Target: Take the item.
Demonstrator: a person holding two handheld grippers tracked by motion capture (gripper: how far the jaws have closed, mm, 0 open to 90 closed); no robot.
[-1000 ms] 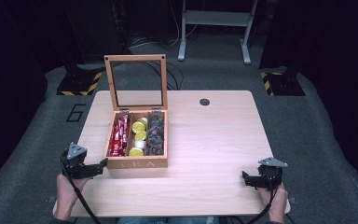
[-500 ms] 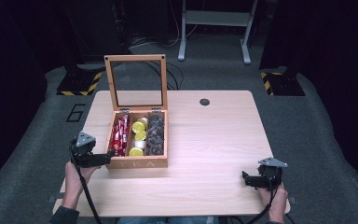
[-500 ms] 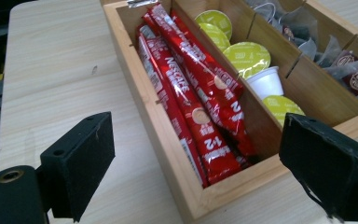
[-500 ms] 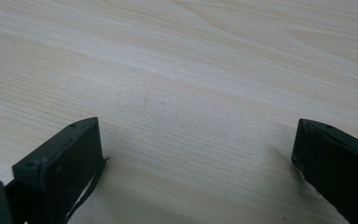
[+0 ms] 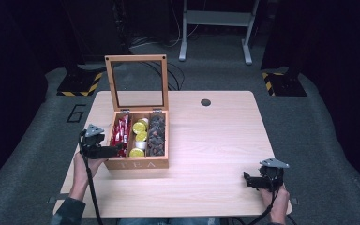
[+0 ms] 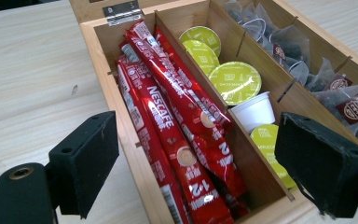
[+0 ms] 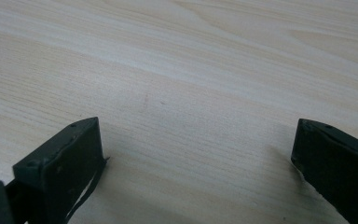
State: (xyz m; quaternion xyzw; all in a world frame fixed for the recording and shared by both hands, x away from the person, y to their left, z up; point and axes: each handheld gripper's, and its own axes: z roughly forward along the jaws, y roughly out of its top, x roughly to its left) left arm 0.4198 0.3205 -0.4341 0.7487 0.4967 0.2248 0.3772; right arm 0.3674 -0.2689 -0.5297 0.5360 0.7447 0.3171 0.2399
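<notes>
Dark room with grey floor is surrounding a light wooden table [image 5: 206,140], with black-and-yellow hazard tape showing on the floor at the far side. Wooden tea box [image 5: 161,140] is sitting on the table's left half, its glass-paned lid [image 5: 136,82] standing upright at the back. Box is holding three compartments: red Nescafe sticks [image 6: 168,126] lying lengthwise in the left one, yellow-green capsules [image 6: 235,81] stacked in the middle one with one white cup body showing on its side, dark tea bags [image 6: 307,70] filling the right one. Left gripper [image 5: 110,151] is hovering at the box's left front corner, pointing across the stick compartment; in the left gripper view its jaws are straddling the box's left wall and the sticks, standing wide apart and pressing on nothing. Those jaws have just been closing slightly, with the sticks lying below the gap but untouched. Right gripper [image 5: 253,180] is resting near the table's front right corner, well apart from the box; its own view is showing both jaws spread wide over bare tabletop, holding nothing. Small dark grommet hole [image 5: 206,102] is sitting near the table's far edge.
</notes>
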